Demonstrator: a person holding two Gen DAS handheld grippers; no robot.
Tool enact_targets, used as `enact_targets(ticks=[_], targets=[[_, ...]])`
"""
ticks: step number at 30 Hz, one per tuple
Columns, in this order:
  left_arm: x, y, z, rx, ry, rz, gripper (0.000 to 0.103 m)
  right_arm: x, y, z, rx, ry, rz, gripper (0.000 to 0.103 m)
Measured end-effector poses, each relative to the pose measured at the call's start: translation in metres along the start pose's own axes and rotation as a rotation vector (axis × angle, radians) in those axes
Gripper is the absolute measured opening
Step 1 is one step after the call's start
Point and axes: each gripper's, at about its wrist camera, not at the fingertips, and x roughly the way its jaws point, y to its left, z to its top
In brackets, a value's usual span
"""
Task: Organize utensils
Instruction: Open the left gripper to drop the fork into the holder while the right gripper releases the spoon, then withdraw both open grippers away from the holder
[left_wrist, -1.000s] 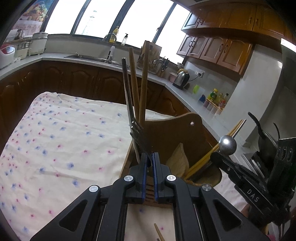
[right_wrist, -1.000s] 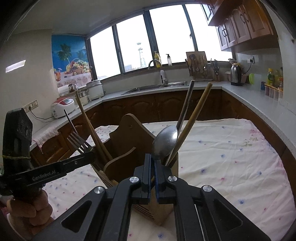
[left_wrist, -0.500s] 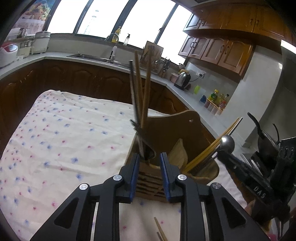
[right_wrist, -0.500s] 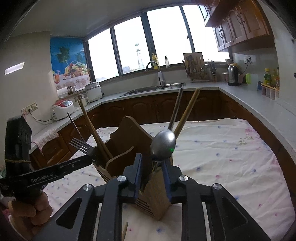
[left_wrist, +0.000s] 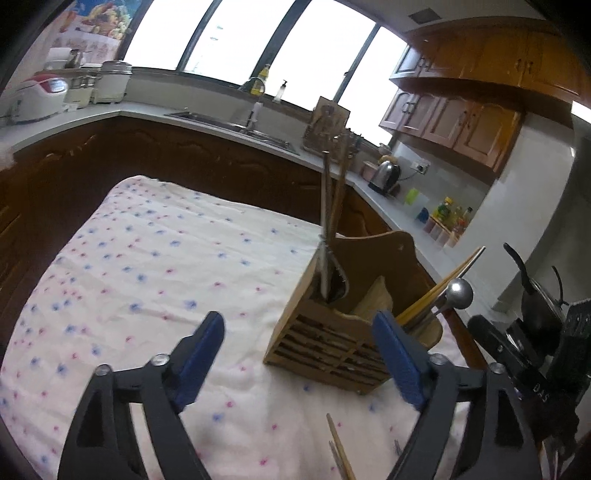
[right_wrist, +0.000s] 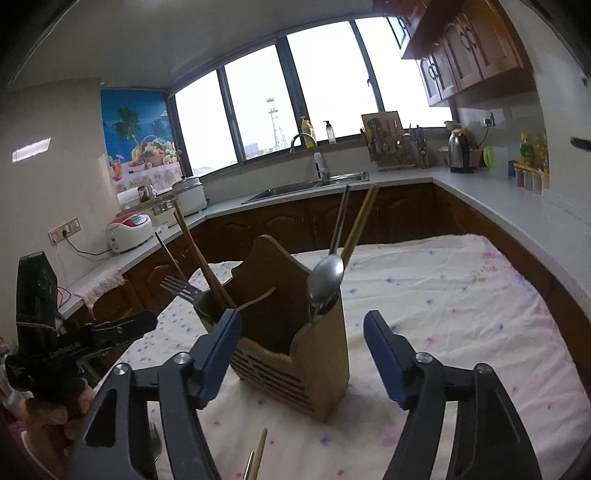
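A wooden utensil holder (left_wrist: 343, 332) (right_wrist: 295, 339) stands on the flowered tablecloth (left_wrist: 147, 266). One compartment holds a fork (right_wrist: 181, 286) and wooden chopsticks (left_wrist: 334, 192). Another holds a metal spoon (right_wrist: 327, 277) (left_wrist: 458, 293) with chopsticks (right_wrist: 360, 218). My left gripper (left_wrist: 299, 358) is open and empty, just in front of the holder. My right gripper (right_wrist: 301, 358) is open and empty, facing the holder from the other side. Loose chopsticks (left_wrist: 341, 454) (right_wrist: 258, 458) lie on the cloth near the bottom edge.
Kitchen counters with a sink (right_wrist: 310, 184), kettle (right_wrist: 458, 153), knife rack (right_wrist: 388, 142) and rice cookers (right_wrist: 129, 230) ring the table. Dark wooden cabinets stand below the counters. The other gripper's body shows at each view's edge (right_wrist: 55, 343) (left_wrist: 535, 369).
Both grippers opened, letting go of the fork with chopsticks and the spoon with chopsticks, which now rest in the holder. Both grippers pulled back from the holder.
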Motion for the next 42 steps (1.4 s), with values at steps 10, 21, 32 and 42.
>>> enact_targets(ticks=[10,21,32,42], targets=[[-0.056,0.002,-0.018,-0.005,-0.058,0.049,0.096,-0.037,0.004,-0.007,0.034,-0.023,0.017,0.089],[-0.129,-0.016,-0.056,0.083,-0.151,0.124,0.102,-0.094,0.013,-0.019,0.049,-0.085,0.05,0.101],[-0.207,-0.075,-0.072,0.327,-0.36,0.141,0.102,-0.161,0.037,0.008,-0.068,-0.225,0.054,0.103],[-0.214,-0.085,-0.111,0.352,-0.328,0.176,0.102,-0.164,0.043,-0.031,-0.091,-0.219,0.007,0.103]])
